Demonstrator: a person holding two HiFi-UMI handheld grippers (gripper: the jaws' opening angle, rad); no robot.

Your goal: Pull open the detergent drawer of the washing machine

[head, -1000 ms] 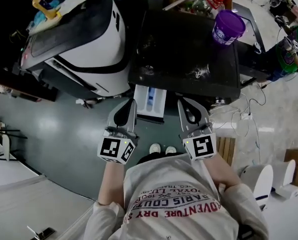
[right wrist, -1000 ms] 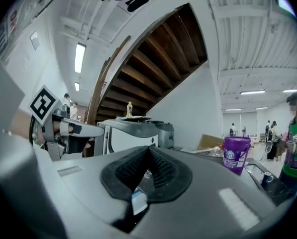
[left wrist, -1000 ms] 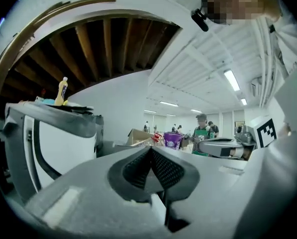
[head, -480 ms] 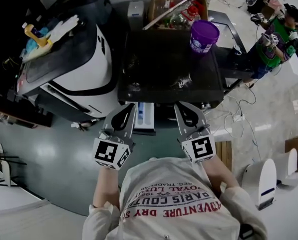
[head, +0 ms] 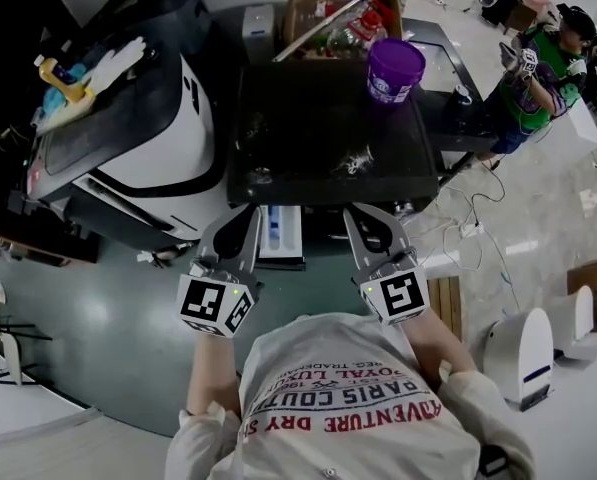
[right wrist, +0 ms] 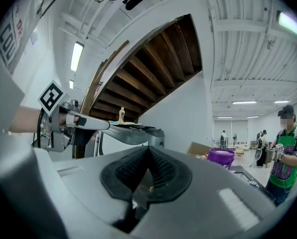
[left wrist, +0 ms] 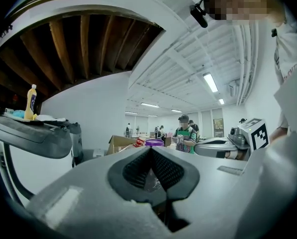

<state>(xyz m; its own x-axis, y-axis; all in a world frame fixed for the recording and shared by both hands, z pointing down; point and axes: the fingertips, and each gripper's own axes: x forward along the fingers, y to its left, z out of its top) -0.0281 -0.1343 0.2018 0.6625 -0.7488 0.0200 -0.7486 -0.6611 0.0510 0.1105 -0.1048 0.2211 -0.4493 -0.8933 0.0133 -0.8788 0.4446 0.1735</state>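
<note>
The washing machine [head: 328, 138] has a black top and stands ahead of me. Its white and blue detergent drawer [head: 281, 233] juts out of the front, below the top's near edge. My left gripper [head: 244, 218] hangs shut just left of the drawer, holding nothing. My right gripper [head: 358, 216] is also shut and empty, a little to the drawer's right. In the left gripper view the left gripper [left wrist: 150, 152] has its ribbed pads pressed together. The right gripper [right wrist: 148, 151] looks the same in its own view. Both point level over the machine's top.
A white and black machine [head: 128, 138] stands at the left with a yellow bottle [head: 53, 73] and gloves on it. A purple bucket [head: 395, 68] and a cardboard box [head: 338, 8] sit at the back. A person in green [head: 538, 68] stands far right. Cables lie on the floor.
Both grippers have risen a little and stayed shut. The drawer stands out as before. The head camera's view has shifted, so the machine's top now sits lower in the frame.
</note>
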